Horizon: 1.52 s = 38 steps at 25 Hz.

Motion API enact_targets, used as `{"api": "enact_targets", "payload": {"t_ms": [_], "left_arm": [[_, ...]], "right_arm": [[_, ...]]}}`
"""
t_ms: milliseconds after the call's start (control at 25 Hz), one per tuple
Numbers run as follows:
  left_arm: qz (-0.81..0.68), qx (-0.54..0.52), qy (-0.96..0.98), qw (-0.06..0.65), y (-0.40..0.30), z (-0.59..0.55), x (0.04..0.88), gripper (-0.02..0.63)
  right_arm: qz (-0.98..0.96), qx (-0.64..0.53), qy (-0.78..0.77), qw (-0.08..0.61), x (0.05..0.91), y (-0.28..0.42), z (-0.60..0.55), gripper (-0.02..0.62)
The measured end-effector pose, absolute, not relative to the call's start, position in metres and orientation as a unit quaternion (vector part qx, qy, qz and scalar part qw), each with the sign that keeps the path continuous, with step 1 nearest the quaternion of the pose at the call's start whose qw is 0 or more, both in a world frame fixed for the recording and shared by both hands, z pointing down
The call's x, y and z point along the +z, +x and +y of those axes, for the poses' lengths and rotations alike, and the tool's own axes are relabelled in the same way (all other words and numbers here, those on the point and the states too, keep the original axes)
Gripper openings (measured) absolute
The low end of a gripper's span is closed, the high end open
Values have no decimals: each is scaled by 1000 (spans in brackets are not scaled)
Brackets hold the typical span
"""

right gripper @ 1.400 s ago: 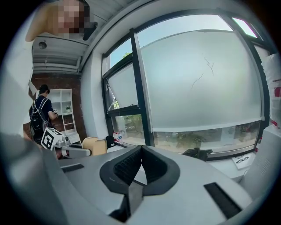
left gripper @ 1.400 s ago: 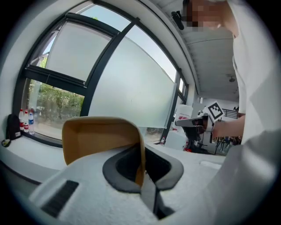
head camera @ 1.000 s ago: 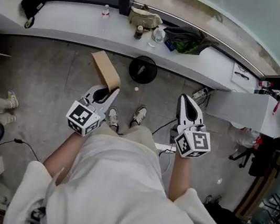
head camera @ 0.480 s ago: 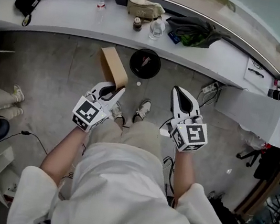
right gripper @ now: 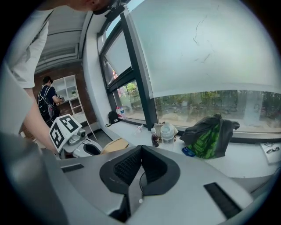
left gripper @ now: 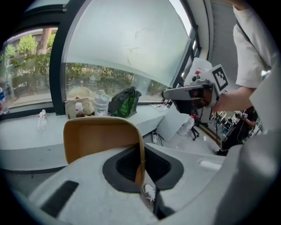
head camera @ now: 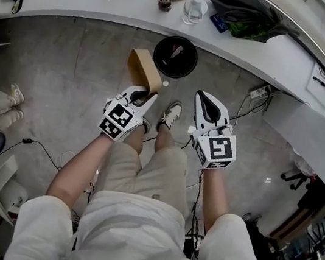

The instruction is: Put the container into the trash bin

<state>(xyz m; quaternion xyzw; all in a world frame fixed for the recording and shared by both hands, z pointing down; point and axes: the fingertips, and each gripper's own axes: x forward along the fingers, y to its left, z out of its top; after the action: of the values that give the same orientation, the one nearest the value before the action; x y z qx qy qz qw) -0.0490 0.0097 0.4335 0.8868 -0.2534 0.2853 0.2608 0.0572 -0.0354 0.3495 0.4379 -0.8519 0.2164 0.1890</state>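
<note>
A brown cardboard container (head camera: 145, 68) is held up above the floor, with my left gripper (head camera: 146, 95) shut on its side wall. In the left gripper view the container (left gripper: 99, 137) fills the centre, its wall pinched between the jaws of the left gripper (left gripper: 141, 151). The round black trash bin (head camera: 175, 56) stands on the floor under the counter, just right of and beyond the container. My right gripper (head camera: 201, 96) hovers beside it, shut and empty. In the right gripper view the right gripper (right gripper: 140, 148) has its pads meeting, and the container (right gripper: 115, 144) shows at the left.
A long white counter (head camera: 109, 6) carries bottles, a cup (head camera: 195, 8), a tan bag and a dark green bag (head camera: 249, 14). Cables and a power strip (head camera: 258, 93) lie on the floor at right. Another person's shoes (head camera: 14, 95) are at the left, and my own feet (head camera: 168, 115) are below the bin.
Both grippers have come closer to the trash bin and counter. The container, still in the left gripper, now sits right beside the bin's left edge.
</note>
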Motion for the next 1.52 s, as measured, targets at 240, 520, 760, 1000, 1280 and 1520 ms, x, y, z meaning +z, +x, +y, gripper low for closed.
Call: {"api": "enact_targets", "payload": {"t_ms": [240,520,760,1000,1280,1520], "left_arm": [[-212,314,885,270,-46,14,499,20],[-200,333,879,276,-38,7,562,20],[-163,377,873,265,-35,15,625,20],[-128,411,873,230,-27,5,667,20],[-50,452,871,186,0,-5,700,20],[-3,477,856,197,16,-17,733,20]], "right_arm": [[-848,245,427,198,397,40,-23,2],[-844,257,420,211,448,47,-23,2],[-848,255,412,215,483,57,-29,2],[-848,260,408,214,521,63,-33,2],[-849,274,396,216,545,66,-26,2],[-847,277,396,222,556,75,-30,2]]}}
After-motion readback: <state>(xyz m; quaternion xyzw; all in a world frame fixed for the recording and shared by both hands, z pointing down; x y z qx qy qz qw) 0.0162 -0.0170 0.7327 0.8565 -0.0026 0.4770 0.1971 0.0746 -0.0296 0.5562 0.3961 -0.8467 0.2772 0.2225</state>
